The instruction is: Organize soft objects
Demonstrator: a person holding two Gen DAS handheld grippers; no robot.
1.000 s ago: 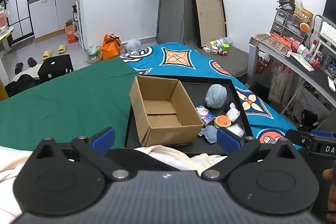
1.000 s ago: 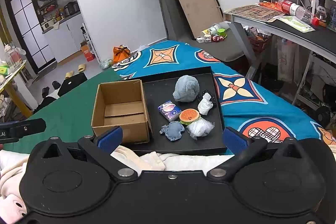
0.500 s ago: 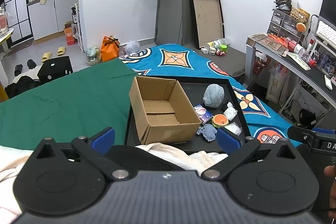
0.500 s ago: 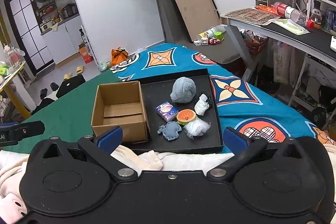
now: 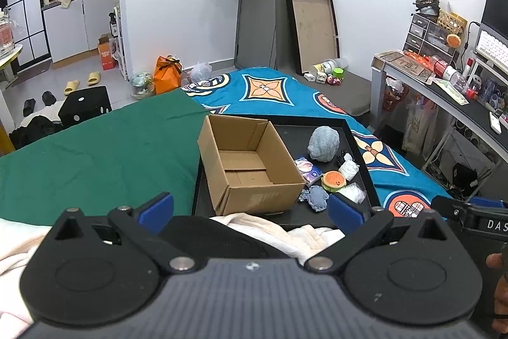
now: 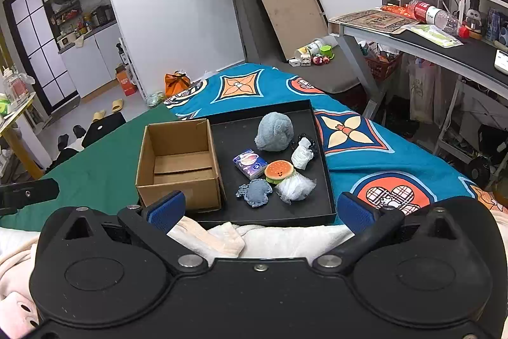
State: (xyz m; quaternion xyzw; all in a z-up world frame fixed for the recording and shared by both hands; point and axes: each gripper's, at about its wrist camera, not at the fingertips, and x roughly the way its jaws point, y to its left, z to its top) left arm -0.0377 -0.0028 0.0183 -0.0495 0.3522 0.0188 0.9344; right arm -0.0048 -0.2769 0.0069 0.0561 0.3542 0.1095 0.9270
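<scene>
I hold my left gripper [image 5: 250,208] and right gripper [image 6: 258,208] spread wide and empty, near the black tray [image 6: 330,196] on the bed [image 6: 397,154]. The cardboard box [image 6: 179,162] sits on the tray's left; grey plush [image 6: 274,132], burger toy [image 6: 279,170], tissue pack [image 6: 250,162] lie right.

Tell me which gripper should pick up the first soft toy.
Right gripper, probably: open, with the small blue plush just ahead. The left gripper faces the cardboard box.
</scene>
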